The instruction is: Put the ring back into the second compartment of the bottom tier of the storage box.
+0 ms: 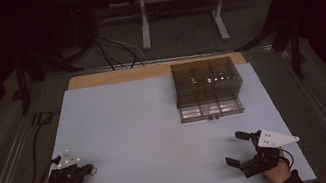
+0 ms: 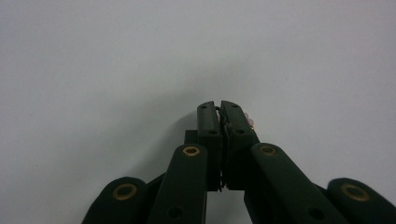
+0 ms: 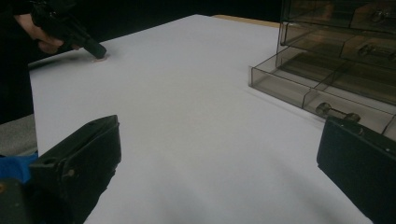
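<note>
A person works at a pale tabletop (image 1: 159, 138) with tongs in each hand; the left tongs (image 1: 89, 169), near the left front edge, are pressed together on a small thin wire-like item with pale beads (image 2: 250, 122), low against the surface; what the item is cannot be told; the right tongs (image 1: 237, 148), near the right front edge, stand wide with nothing between them; a smoky clear drawer organiser (image 1: 207, 88) sits towards the far right, its lowest drawer pulled out.

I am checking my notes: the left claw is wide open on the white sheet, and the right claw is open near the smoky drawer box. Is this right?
Not quite: the left claw is shut, pinching something small and pinkish, as the left gripper view shows. The right claw is open near the drawer box.
</note>
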`<state>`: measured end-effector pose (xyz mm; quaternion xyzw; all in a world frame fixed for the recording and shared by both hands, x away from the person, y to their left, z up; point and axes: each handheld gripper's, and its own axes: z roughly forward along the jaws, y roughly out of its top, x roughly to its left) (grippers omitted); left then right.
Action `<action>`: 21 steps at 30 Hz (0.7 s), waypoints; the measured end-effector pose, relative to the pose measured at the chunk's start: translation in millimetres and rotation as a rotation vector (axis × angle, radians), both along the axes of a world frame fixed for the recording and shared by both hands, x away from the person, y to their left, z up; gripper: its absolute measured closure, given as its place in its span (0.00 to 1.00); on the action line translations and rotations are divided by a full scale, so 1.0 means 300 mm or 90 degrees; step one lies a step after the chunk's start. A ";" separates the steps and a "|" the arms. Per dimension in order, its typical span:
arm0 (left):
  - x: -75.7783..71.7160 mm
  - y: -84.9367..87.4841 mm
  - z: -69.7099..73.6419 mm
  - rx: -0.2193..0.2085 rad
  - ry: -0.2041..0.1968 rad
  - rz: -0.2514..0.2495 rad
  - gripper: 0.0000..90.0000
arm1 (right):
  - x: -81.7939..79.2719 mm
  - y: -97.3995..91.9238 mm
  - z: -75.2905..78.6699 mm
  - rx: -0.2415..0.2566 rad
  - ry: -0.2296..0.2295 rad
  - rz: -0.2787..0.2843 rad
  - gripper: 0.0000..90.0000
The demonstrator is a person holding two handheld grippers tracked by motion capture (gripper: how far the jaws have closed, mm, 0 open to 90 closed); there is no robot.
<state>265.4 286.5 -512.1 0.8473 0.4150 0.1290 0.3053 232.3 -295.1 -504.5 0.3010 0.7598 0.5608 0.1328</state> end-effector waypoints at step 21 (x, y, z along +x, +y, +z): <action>0.005 -0.002 0.030 -0.022 -0.008 0.007 1.00 | 0.001 -0.002 -0.003 0.000 0.003 -0.005 0.00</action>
